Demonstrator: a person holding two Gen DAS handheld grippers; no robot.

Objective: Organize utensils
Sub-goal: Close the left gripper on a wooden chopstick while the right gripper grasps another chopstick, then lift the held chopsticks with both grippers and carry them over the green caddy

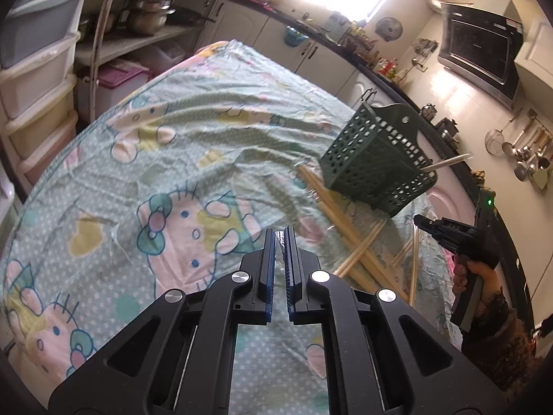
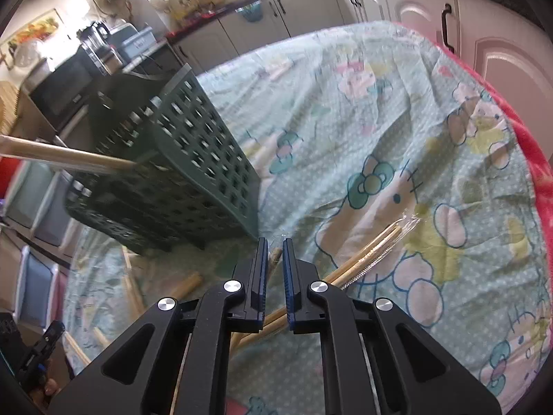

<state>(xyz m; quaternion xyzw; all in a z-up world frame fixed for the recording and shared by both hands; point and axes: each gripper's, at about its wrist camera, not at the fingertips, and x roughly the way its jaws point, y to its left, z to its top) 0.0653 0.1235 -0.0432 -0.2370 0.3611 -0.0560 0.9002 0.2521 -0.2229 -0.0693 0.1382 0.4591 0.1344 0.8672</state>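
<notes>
A dark green perforated utensil basket (image 1: 376,159) (image 2: 179,173) stands on the cartoon-print tablecloth (image 1: 172,145), with one chopstick (image 1: 449,162) (image 2: 69,157) sticking out of its top. Several loose wooden chopsticks (image 1: 345,235) lie crossed in front of it. A pair in a clear wrapper (image 2: 376,252) lies to the right. My left gripper (image 1: 280,238) is shut on a thin strip of crinkled clear wrapper. My right gripper (image 2: 274,245) (image 1: 420,223) hovers near the basket's base, its jaws closed to a stick's width on a chopstick (image 2: 274,259).
Stacked plastic drawers (image 1: 38,69) and a shelf with metal pots (image 1: 148,14) stand beyond the table's left side. Kitchen cabinets (image 1: 311,52) (image 2: 414,10) run along the far side. A red cloth edge (image 2: 539,173) borders the table on the right.
</notes>
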